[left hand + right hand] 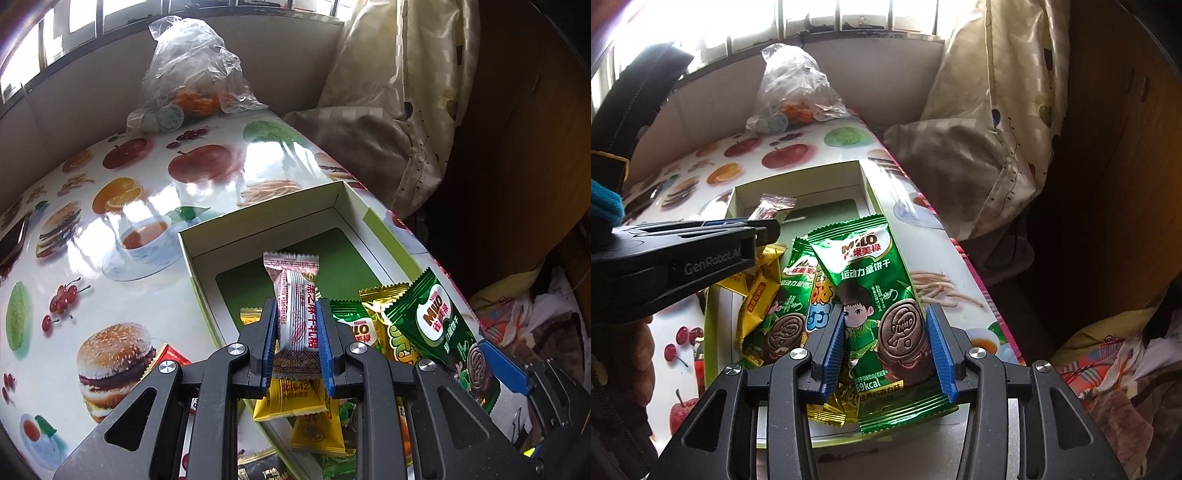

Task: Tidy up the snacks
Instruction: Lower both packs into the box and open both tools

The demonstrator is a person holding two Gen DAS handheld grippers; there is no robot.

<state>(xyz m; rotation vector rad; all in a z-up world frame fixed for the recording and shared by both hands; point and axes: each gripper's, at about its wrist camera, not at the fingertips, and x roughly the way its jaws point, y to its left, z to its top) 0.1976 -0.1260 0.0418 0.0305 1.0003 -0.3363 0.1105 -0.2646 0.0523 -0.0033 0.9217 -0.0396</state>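
Two Milo packets [886,295], one held; one box [258,218].

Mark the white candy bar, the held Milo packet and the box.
white candy bar [295,314], left wrist view, wrapper middle.
Milo packet [882,295], right wrist view, printed front.
box [258,218], left wrist view, far wall.

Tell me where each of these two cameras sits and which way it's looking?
Left wrist: rides behind the left claw, looking along it at a pink-white candy it grips above the box.
Right wrist: behind the right claw gripping a green Milo packet; the person's left hand shows.
Shared: box, packet, candy, plastic bag.
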